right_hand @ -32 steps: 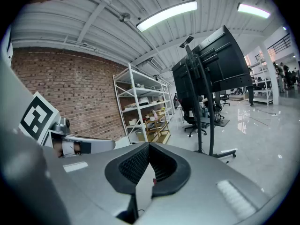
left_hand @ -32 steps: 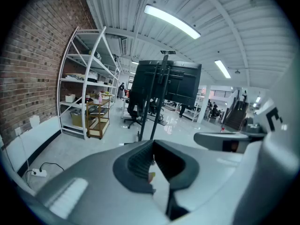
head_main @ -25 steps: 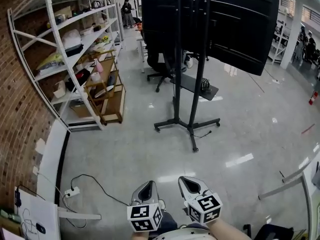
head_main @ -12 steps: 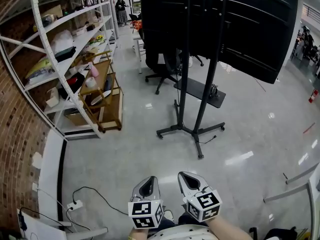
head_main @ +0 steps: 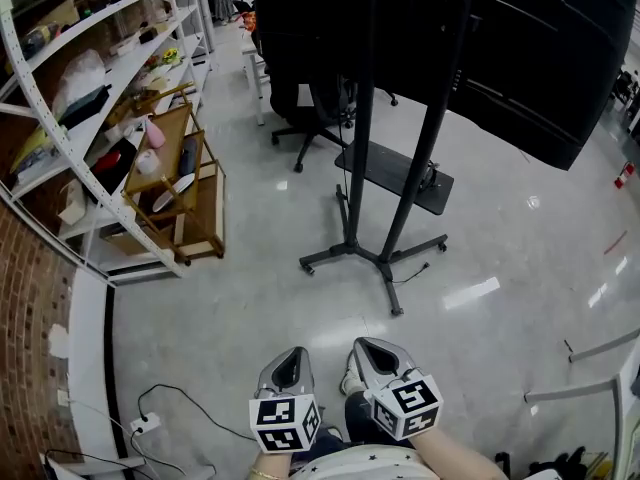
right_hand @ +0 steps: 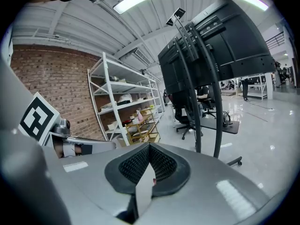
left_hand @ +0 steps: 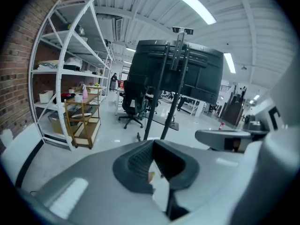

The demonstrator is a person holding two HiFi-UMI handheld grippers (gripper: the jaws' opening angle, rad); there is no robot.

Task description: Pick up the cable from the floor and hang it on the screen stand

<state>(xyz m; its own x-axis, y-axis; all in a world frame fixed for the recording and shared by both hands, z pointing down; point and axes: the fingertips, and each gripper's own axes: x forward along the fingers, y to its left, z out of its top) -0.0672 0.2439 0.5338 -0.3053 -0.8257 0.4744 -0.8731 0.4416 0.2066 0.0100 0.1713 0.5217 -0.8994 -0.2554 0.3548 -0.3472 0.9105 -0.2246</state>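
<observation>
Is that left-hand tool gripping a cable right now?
No, the left tool has its jaws closed together with nothing between them.

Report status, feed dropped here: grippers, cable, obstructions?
Left gripper shut, empty; right gripper shut, empty. Thin black cable on glossy grey floor at foot of black metal screen stand. Nothing between.

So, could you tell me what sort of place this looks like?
Probably a lab or workshop: stocked white storage shelves along a brick wall, a large screen on a floor stand, and an office chair behind it.
</observation>
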